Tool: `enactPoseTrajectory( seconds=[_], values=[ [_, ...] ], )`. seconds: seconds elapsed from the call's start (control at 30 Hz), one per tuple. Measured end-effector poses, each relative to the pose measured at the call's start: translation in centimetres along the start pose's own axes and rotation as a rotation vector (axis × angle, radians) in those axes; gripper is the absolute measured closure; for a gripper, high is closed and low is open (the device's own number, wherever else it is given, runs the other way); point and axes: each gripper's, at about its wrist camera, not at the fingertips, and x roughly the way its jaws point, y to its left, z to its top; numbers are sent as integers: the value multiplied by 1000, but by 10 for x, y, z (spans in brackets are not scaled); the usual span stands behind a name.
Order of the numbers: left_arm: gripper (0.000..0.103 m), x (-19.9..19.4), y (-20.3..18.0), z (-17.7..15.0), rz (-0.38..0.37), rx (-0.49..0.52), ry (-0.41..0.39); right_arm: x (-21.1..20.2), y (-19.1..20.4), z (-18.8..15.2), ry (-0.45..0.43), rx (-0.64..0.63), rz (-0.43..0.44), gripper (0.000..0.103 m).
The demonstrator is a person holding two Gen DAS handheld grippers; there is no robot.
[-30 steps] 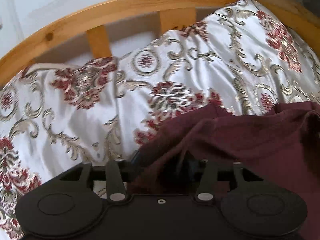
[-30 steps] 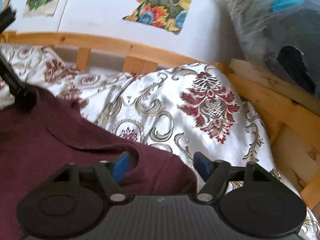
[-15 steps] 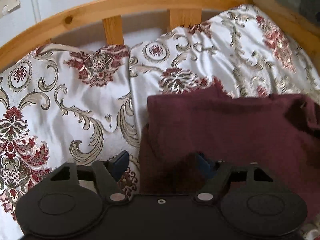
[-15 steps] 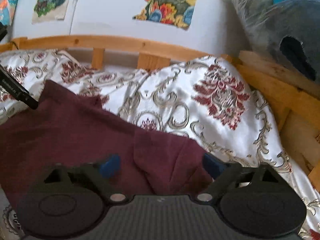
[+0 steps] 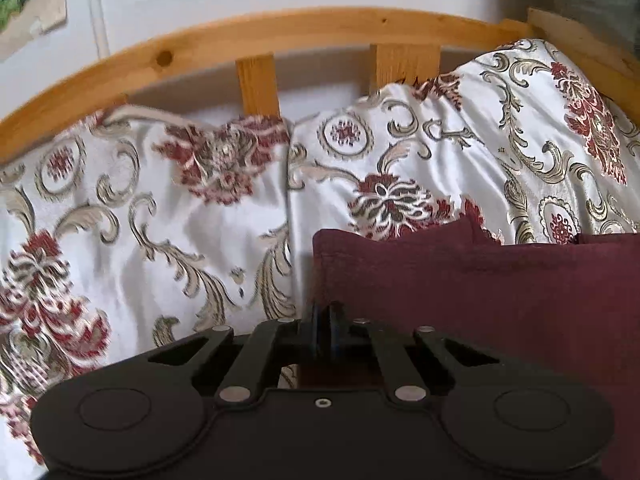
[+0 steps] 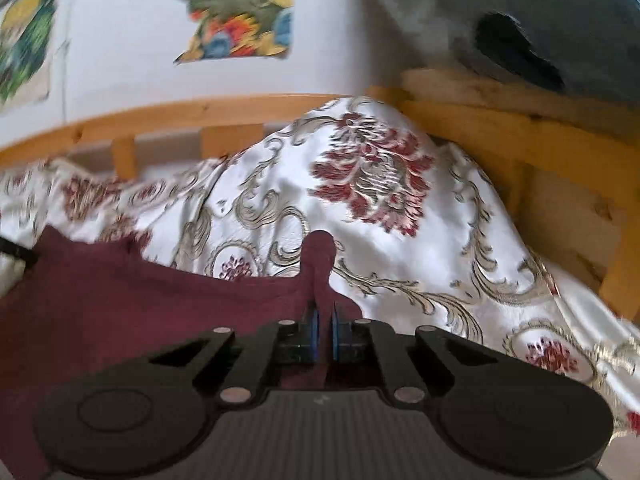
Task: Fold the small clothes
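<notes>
Right wrist view: our right gripper [image 6: 324, 320] pinches the maroon garment's [image 6: 140, 292] right corner. Our left gripper [image 5: 324, 320] clamps its left corner; the cloth stretches crosswise between us.

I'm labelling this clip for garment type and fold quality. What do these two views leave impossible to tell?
- Garment type: the maroon cloth runs off the right and bottom edges in the left wrist view, and off the left edge in the right wrist view.
- Its near part: hidden under the body of the left gripper and right gripper.
- Wall posters: smeared by motion blur, right wrist view.

Wooden bedframe [image 5: 280, 36], postered white wall [image 6: 128, 52]
</notes>
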Motion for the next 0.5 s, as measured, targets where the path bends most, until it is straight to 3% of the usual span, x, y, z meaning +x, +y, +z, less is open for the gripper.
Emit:
enactPoseTrajectory(
  seconds=[0.23, 0.37, 0.47, 0.5],
  values=[
    [97, 10, -8, -3, 35, 64, 34, 5, -7, -4, 49, 57, -4, 95],
    [95, 16, -6, -7, 37, 29, 54, 6, -11, -5, 56, 64, -18, 94],
    [82, 18, -4, -6, 55, -5, 99, 2, -10, -4, 39, 58, -23, 88],
    [74, 17, -4, -6, 59, -5, 97, 0, -9, -4, 28, 46, -28, 79]
  ],
)
